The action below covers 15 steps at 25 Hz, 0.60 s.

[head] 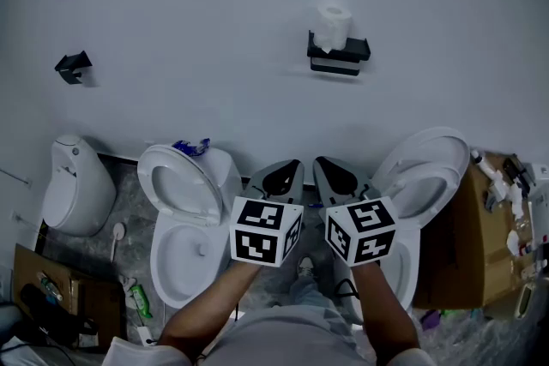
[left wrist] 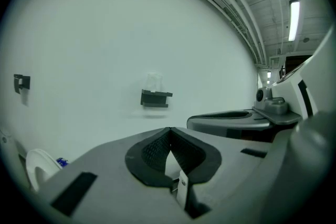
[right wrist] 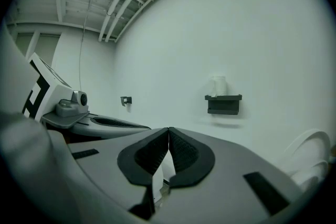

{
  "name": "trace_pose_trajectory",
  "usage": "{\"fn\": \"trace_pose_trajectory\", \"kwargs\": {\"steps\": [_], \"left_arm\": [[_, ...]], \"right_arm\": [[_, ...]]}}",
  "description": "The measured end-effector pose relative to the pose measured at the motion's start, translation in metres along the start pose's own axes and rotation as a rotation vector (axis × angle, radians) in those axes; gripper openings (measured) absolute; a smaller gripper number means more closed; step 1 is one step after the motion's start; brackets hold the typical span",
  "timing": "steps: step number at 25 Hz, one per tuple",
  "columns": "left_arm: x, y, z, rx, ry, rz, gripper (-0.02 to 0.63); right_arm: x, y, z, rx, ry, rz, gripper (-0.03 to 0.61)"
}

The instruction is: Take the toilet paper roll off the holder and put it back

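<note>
**A:** Where is the toilet paper roll (head: 333,26)?

**B:** It stands upright on top of the holder (head: 339,56), a black shelf fixed to the pale wall (head: 214,4). Nothing else touches the roll.

**A:** And the two tongs, relative to the holder?

**B:** Both are held well below the holder, side by side, with their tips pointing up toward it and well apart from it. The left gripper (left wrist: 169,130) is clenched, its ribbed pads meeting at the tips with nothing between them. The right gripper (right wrist: 168,129) is clenched in the same way and also empty. In the left gripper view the holder appears above the jaw tips and slightly to the left. In the right gripper view it appears above them and to the right.

**A:** What do the grippers carry?

**B:** Each carries a marker cube, left (head: 266,231) and right (head: 362,229). The cubes sit on the side away from the holder, nearer the person's forearms.

**A:** What else surrounds the holder?

**B:** A small black bracket (head: 73,66) is on the same wall, far to the holder's left. On the floor are two white toilets with raised lids, one below and left of the holder (head: 184,219), the other below and right (head: 425,176). A rounded white fixture (head: 77,184) lies further left. A cardboard box (head: 480,244) stands below the holder at the far right, with small items on top.
</note>
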State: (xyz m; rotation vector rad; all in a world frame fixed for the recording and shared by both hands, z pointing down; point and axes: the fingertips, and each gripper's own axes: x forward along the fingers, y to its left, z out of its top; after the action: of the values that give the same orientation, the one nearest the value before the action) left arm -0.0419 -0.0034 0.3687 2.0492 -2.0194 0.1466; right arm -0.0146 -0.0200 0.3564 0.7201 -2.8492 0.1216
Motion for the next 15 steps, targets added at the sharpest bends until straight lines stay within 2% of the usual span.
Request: {"fn": "trace_pose_trajectory", "kwargs": {"steps": [15], "left_arm": [[0.132,0.03,0.044,-0.009,0.008,0.043,0.005]], "right_arm": [[0.092,-0.106,0.032,-0.006,-0.012,0.058,0.003]]}}
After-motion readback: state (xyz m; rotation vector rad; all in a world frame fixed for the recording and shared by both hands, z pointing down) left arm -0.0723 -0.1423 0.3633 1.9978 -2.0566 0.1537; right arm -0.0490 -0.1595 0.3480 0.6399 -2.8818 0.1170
